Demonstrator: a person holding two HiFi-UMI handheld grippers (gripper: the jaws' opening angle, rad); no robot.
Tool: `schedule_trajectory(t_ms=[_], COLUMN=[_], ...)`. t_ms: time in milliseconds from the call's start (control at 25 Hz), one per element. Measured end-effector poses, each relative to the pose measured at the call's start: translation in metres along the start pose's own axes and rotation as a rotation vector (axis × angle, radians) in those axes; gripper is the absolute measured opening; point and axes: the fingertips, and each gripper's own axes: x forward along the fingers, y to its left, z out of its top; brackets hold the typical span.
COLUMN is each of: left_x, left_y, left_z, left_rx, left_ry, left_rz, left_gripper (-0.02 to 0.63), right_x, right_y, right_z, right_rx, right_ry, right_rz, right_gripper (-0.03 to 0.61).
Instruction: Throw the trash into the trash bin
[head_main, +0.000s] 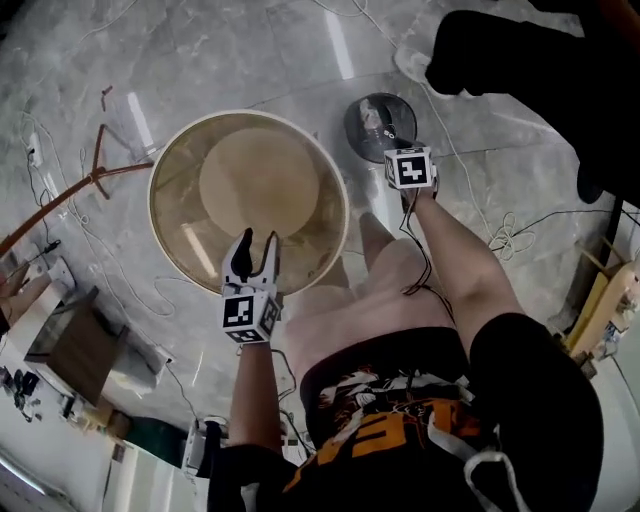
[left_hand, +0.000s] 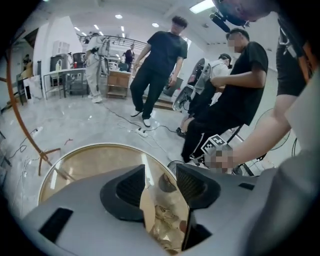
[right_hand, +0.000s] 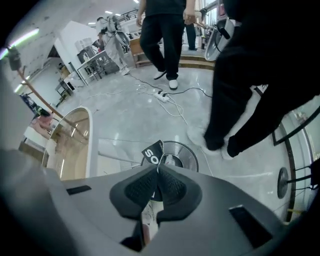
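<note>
Trash sits in both grippers. The left gripper (left_hand: 160, 172) has its jaws spread to the width of a crinkled gold wrapper (left_hand: 162, 215), which fills the gap with its edges against both pads. The right gripper (right_hand: 158, 170) has its jaws pressed together on a thin scrap (right_hand: 151, 154). The scrap's black tip with white letters pokes out past the fingertips, and a pale strip of it shows below the pads.

From the head view, the left gripper's fingertips lie over the near rim of the trash bin (head_main: 185, 225), pointing into its mouth. The bin is round, with a white rim and beige inside, and stands on the grey marble floor (head_main: 250, 50) just in front of the person's bare knees. The right gripper's marker cube (head_main: 410, 168) is off to the bin's right and apart from it, above a round dark disc (head_main: 372, 125) that lies flat on the floor.

To the left of the bin stands a bent wooden stand (head_main: 95, 178). Farther out, a white power strip (right_hand: 163, 96) lies among loose cables. Beyond it one bystander in black (left_hand: 157, 65) stands and another (left_hand: 235, 95) leans close by on the right. Tables and equipment line the far wall.
</note>
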Motion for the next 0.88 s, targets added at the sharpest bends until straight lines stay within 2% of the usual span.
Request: schedule_trajectory(t_ms=[240, 280, 320, 360, 400, 680, 880], left_x=[0.031, 0.034, 0.035, 0.036, 0.037, 0.025, -0.015], left_y=[-0.046, -0.052, -0.055, -0.058, -0.059, -0.052, -0.045], left_z=[0.019, 0.020, 0.022, 0.023, 0.025, 0.027, 0.044], left_rx=[0.062, 0.064, 0.067, 0.070, 0.073, 0.055, 0.030], left_ry=[0.027, 0.028, 0.029, 0.030, 0.029, 0.009, -0.061], left_rz=[-0.051, -0.053, -0.055, -0.055, -0.055, -0.021, 0.017], left_gripper=[0.211, 0.211, 0.211, 0.212, 0.212, 0.212, 0.212], right_x=[0.005, 0.008, 0.012, 0.015, 0.017, 0.004, -0.047], right_y=[-0.044, -0.047, -0.050, -0.051, -0.051, -0.042, 0.010], right_z=[-0.013, -0.016, -0.018, -0.020, -0.021, -0.005, 0.019], right_rx=[0.054, 0.060, 0.068, 0.076, 0.078, 0.028, -0.127], right_ry=[0.026, 0.029, 0.032, 0.037, 0.042, 0.011, -0.076], right_rz=[0.016, 0.026, 0.039, 0.053, 0.065, 0.101, 0.201], right_gripper=[0.037, 0.075, 0.156, 0.205, 0.218, 0.233, 0.229])
